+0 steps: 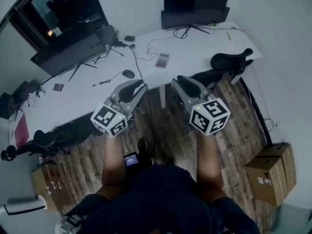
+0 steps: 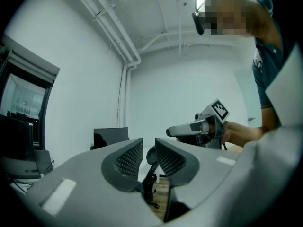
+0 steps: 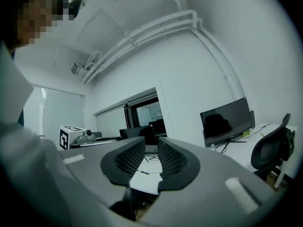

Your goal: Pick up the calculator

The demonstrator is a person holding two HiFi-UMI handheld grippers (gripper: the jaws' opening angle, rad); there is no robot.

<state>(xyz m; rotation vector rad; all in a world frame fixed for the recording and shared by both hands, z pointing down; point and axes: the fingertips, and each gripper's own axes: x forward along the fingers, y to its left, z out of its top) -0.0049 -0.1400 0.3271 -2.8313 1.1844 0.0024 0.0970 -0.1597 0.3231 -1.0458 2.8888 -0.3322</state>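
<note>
Office room, white walls, wood-plank floor (image 1: 234,126). A white L-shaped desk (image 1: 87,96) runs along two walls. One dark monitor (image 1: 195,9) at the far end, another (image 1: 68,52) on the left wing, cables trailing between them.

Left gripper (image 1: 138,87): held level over the floor, tips just short of the desk edge. In the left gripper view the two ribbed pads stand a narrow slit apart with nothing between them. Through the slit only chair parts and floor show.

Right gripper (image 1: 181,82): level, side by side with the left one and near it, tips also at the desk edge. In the right gripper view its pads are likewise slightly apart and hold nothing. Desk top and cable show beyond them.

Calculator (image 1: 162,60): lies flat on the desk, ahead of both claws and roughly on the line between them. It is well beyond the tips, touching neither.

Mouse (image 1: 128,73): on the desk just ahead of the left claw's tips, nearer to them than the calculator is.

Black office chair (image 1: 231,62): to the right of the right claw, pushed against the desk.

Cardboard box (image 1: 273,172): on the floor, behind and to the right of the right claw, well apart.
</note>
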